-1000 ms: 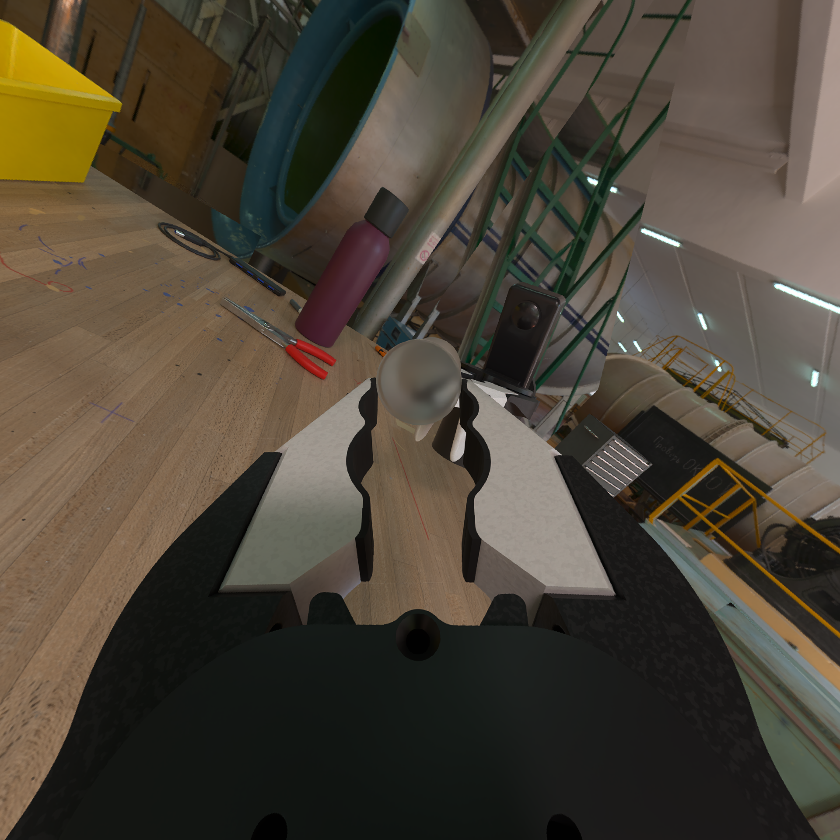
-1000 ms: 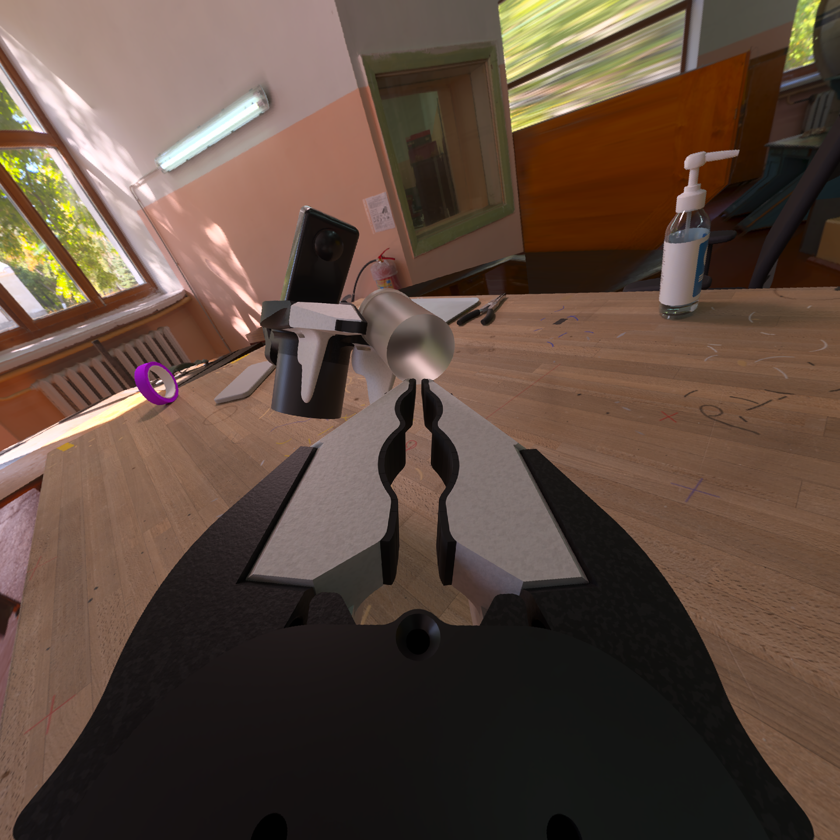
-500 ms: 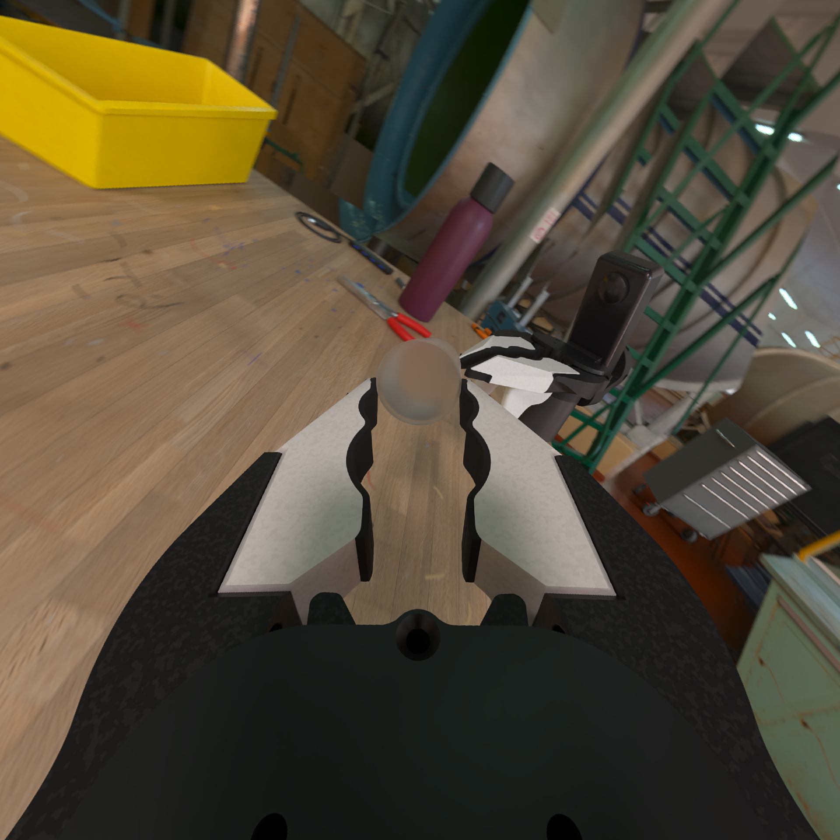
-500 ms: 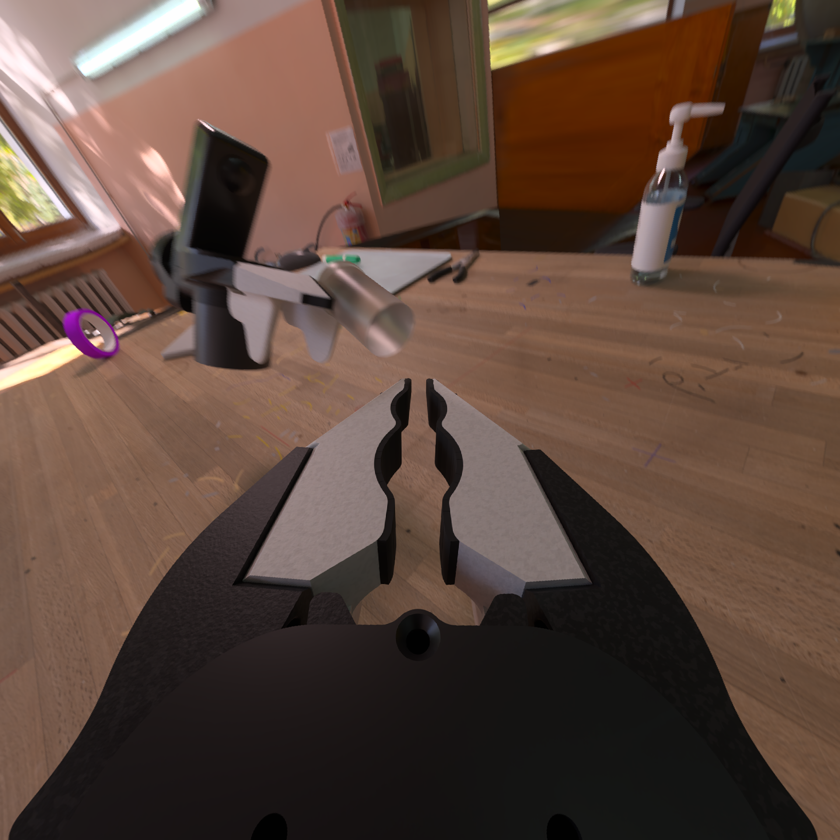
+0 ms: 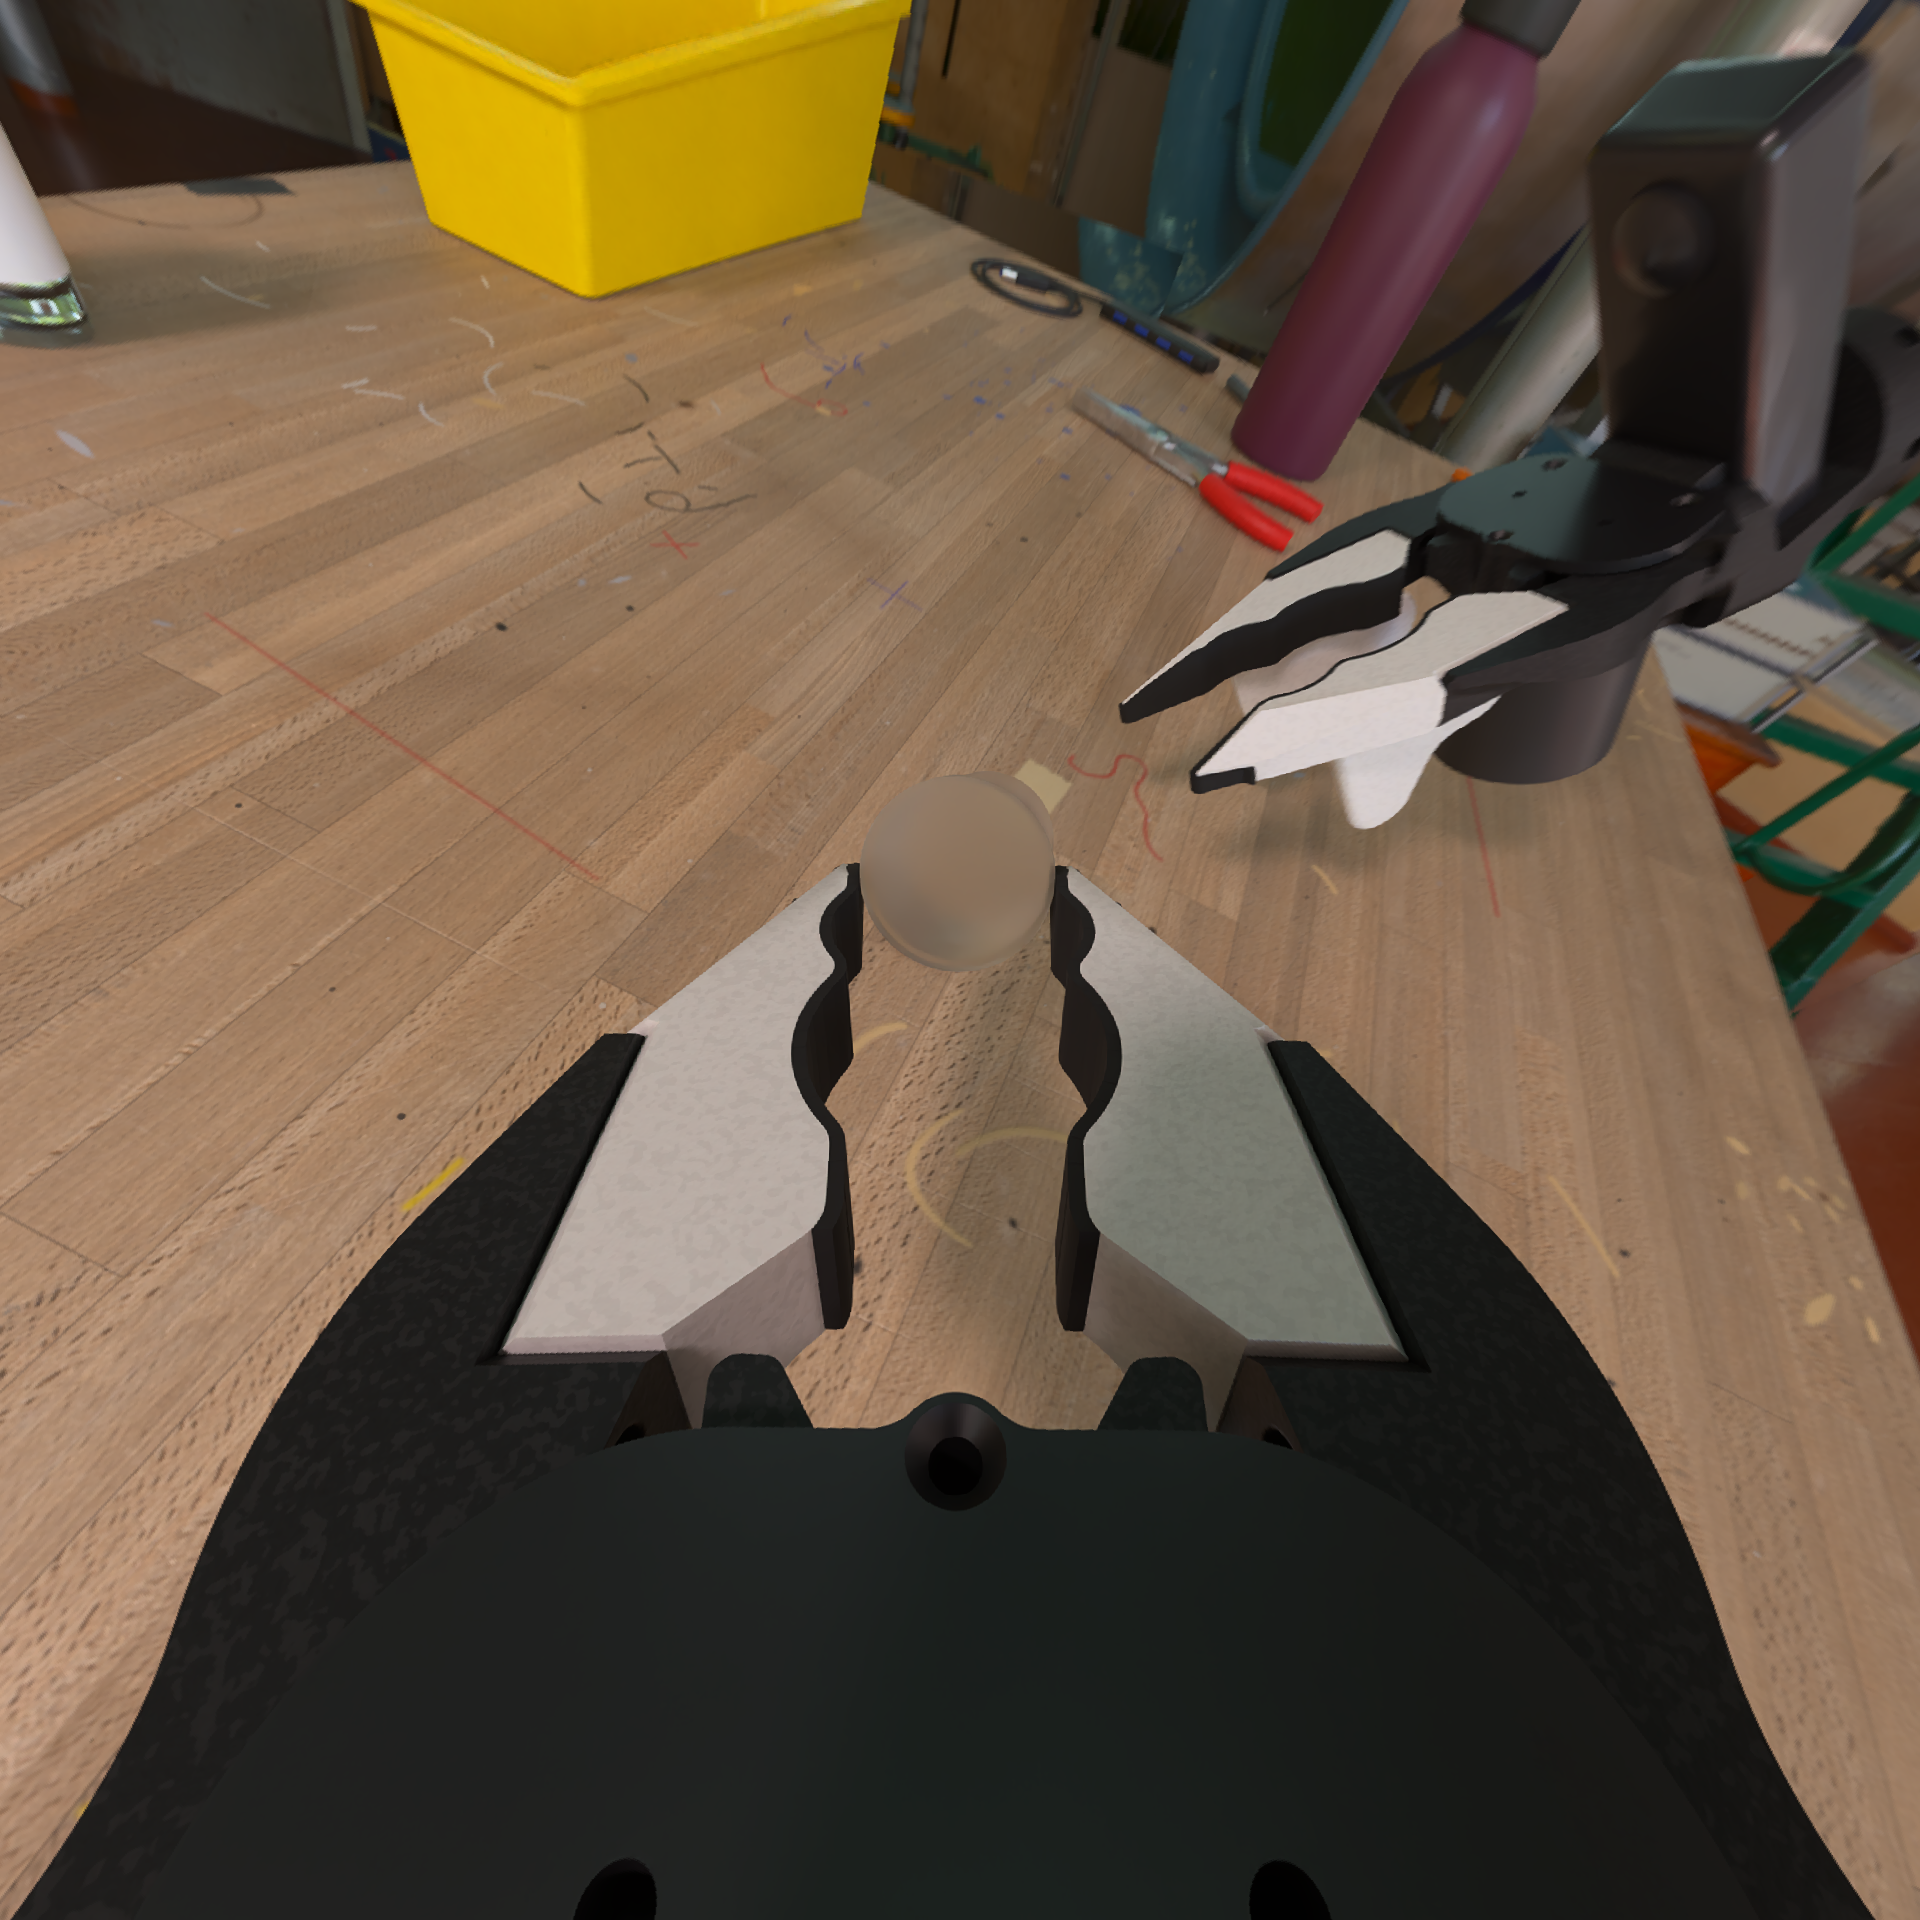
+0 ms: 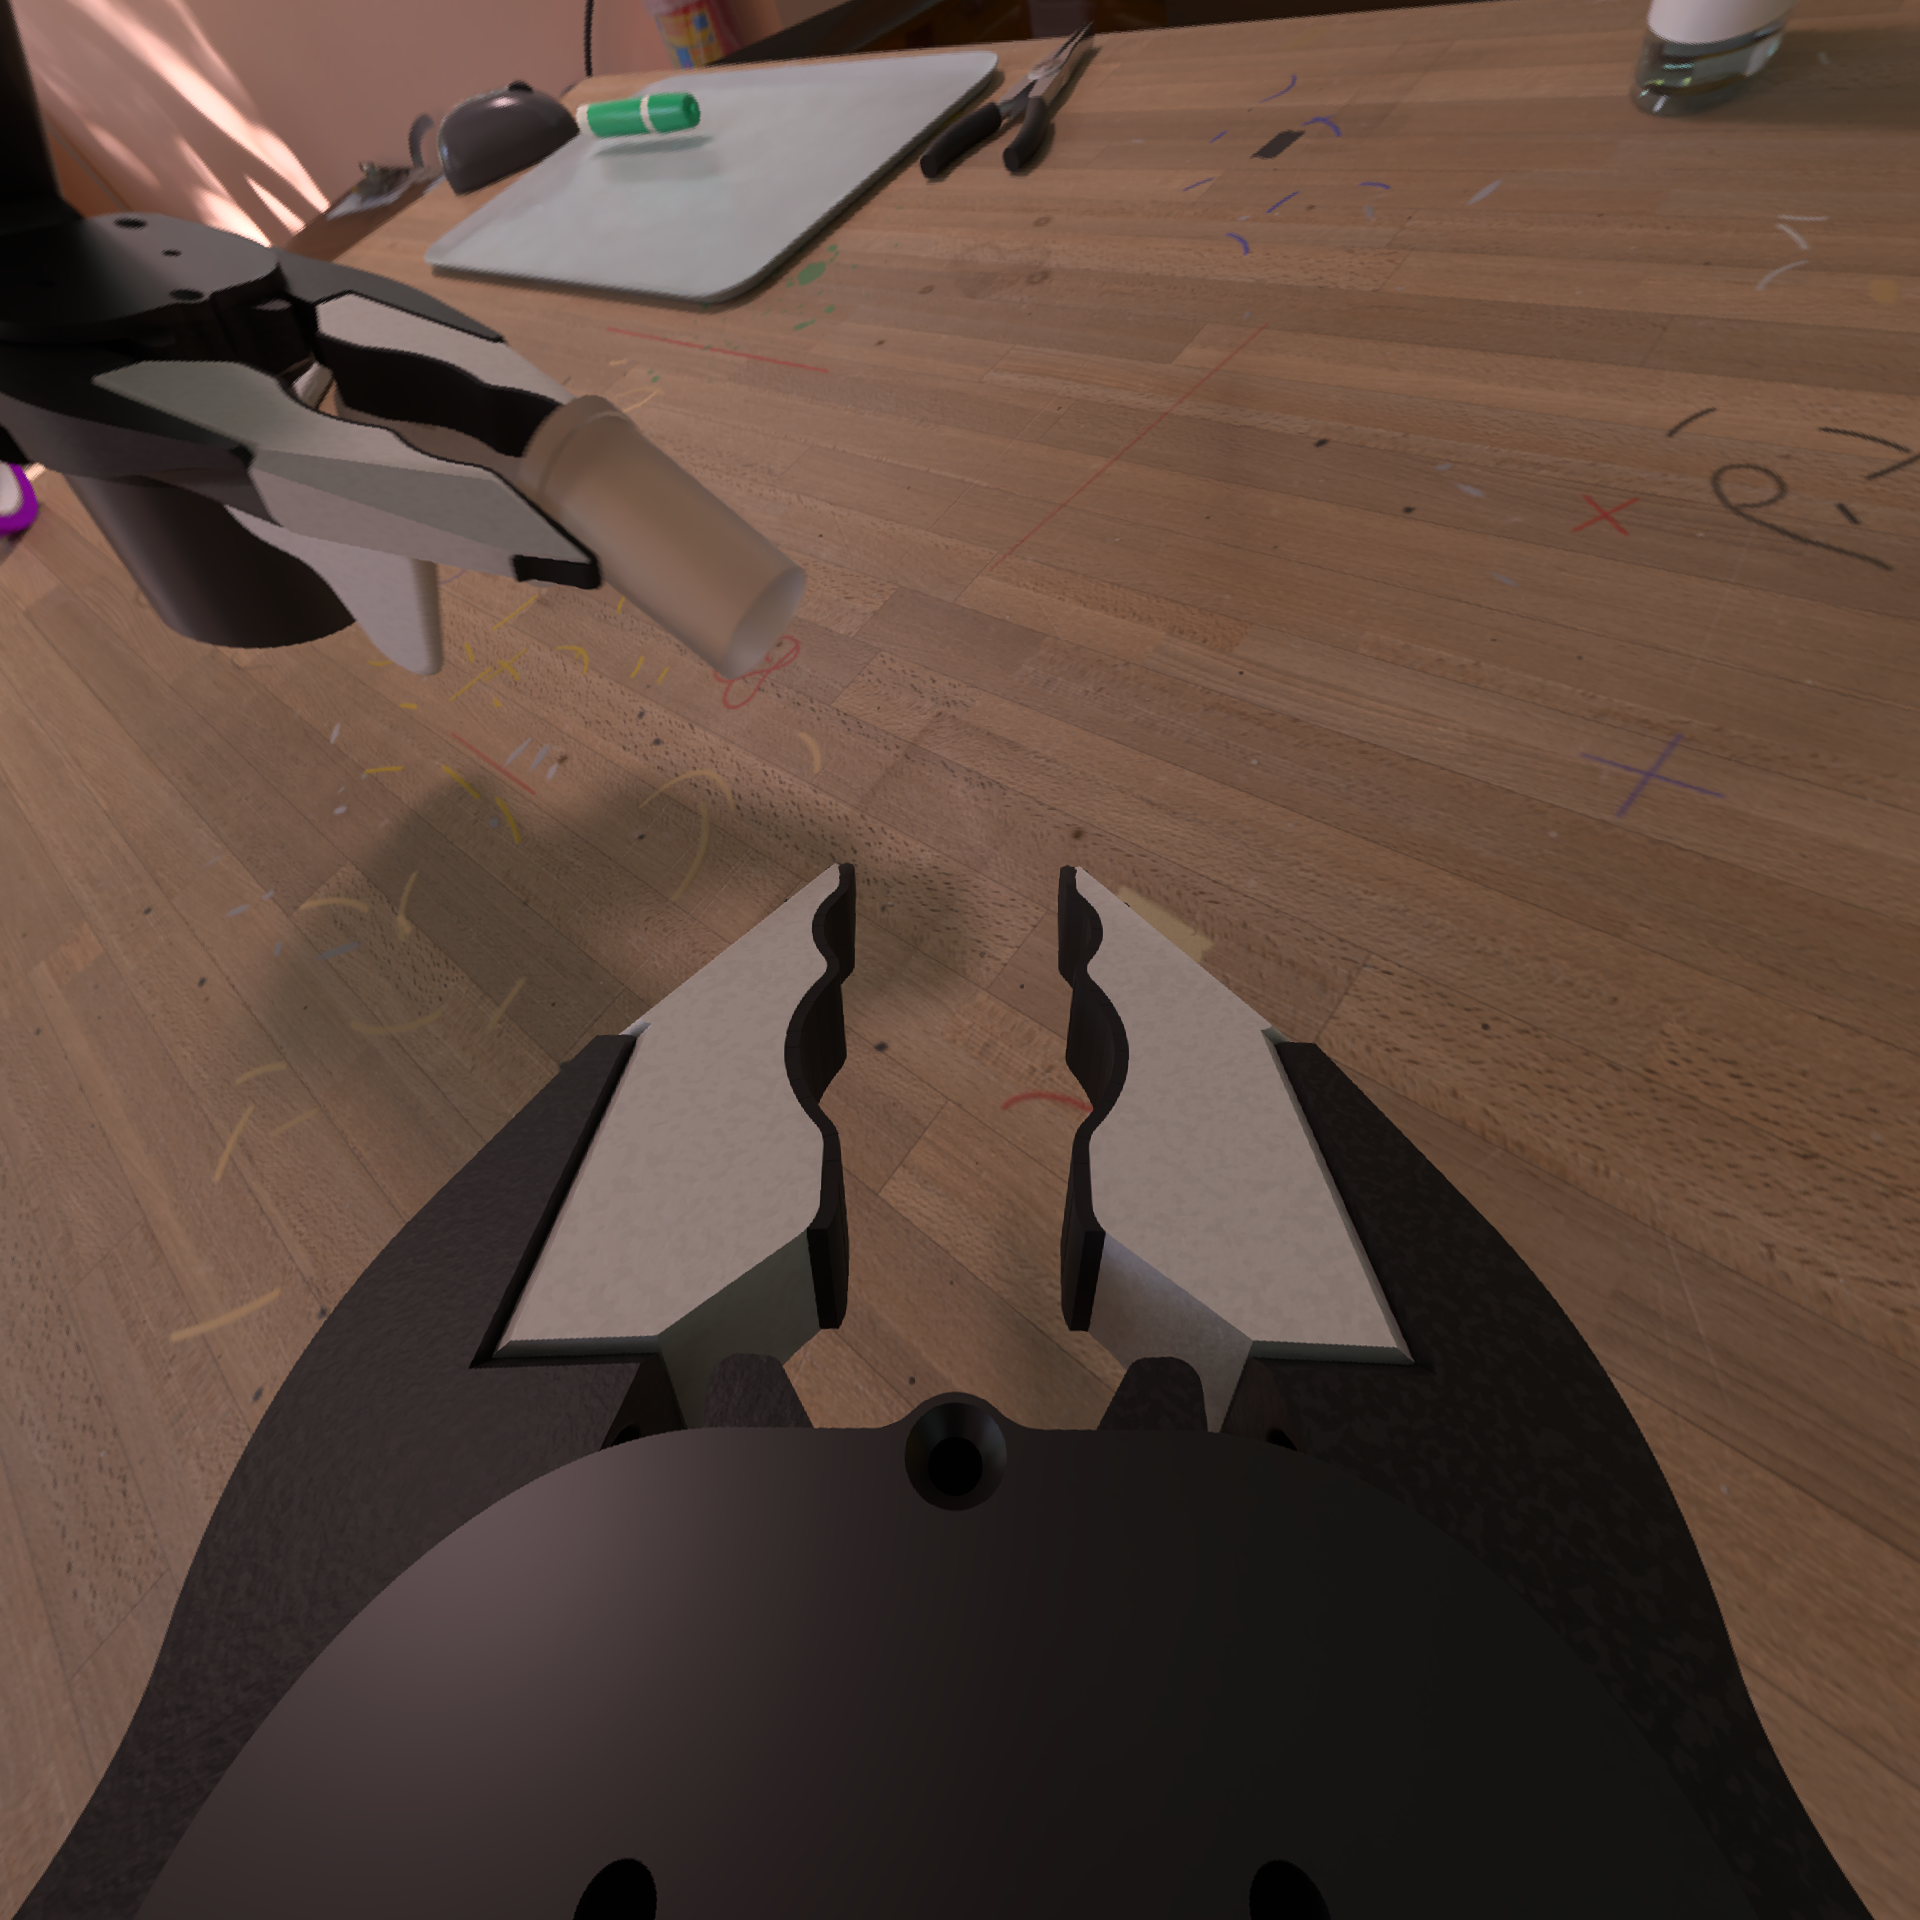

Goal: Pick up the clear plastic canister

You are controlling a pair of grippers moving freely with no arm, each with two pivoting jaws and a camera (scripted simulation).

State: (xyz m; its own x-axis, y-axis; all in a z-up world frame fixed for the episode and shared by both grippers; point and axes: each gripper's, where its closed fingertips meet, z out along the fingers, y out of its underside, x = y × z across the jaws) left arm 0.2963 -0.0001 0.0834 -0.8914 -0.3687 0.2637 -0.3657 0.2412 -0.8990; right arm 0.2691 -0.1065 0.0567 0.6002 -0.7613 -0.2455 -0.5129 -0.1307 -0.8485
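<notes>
The clear plastic canister is a frosted cylinder. My left gripper is shut on it at the fingertips and holds it above the wooden bench, pointing forward. In the right wrist view the canister sticks out of the left gripper at the upper left, tilted down toward the bench. My right gripper is open and empty, over bare wood, apart from the canister. In the left wrist view the right gripper hovers to the canister's right, its jaws parted.
A yellow bin, a maroon bottle, red-handled pliers and a black cable lie at the far side. A grey tray carries a green marker; black pliers lie beside it. The bench edge is at the right.
The right gripper has opened and drawn back from the canister's end. Both views have tilted down toward the bench. The left gripper has kept its hold on the canister.
</notes>
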